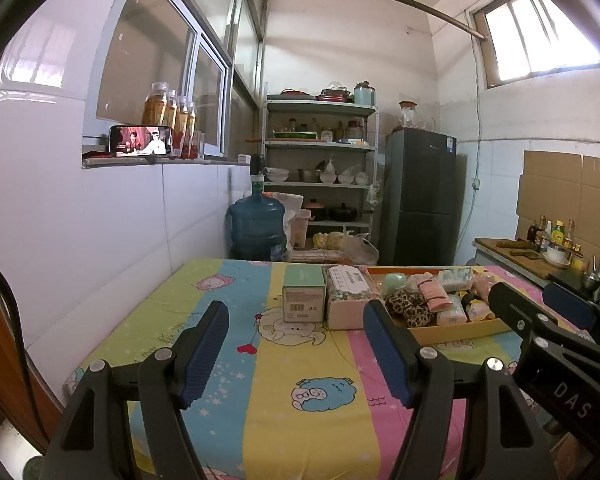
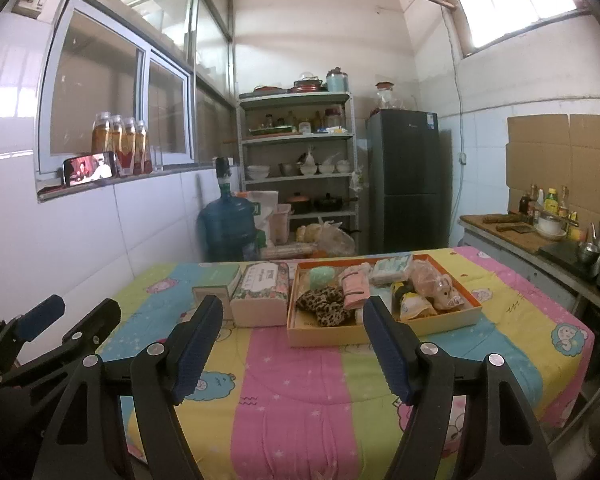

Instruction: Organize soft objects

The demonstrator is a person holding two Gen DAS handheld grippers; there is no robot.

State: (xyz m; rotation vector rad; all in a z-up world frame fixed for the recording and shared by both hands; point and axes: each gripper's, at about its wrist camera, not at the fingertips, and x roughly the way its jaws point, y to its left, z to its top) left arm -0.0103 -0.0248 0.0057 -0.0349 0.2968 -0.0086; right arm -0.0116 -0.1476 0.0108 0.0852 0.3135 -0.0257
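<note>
Both held wide open and empty above the near edge of the cloth-covered worktop (image 2: 300,380): left tool (image 1: 296,352) and right tool (image 2: 292,348), each well short of the orange tray (image 2: 380,336). Heaped in that tray toward the far side: leopard scrunchie (image 2: 324,308), pink rolled cloth (image 2: 354,288), green puff (image 2: 320,278), tissue packs (image 2: 392,270), bagged pig plush (image 2: 440,290). Probably all light, squashy, yielding under the pads; best pinched across the bulkiest middle, with care on the likely slippery plastic wrap.
</note>
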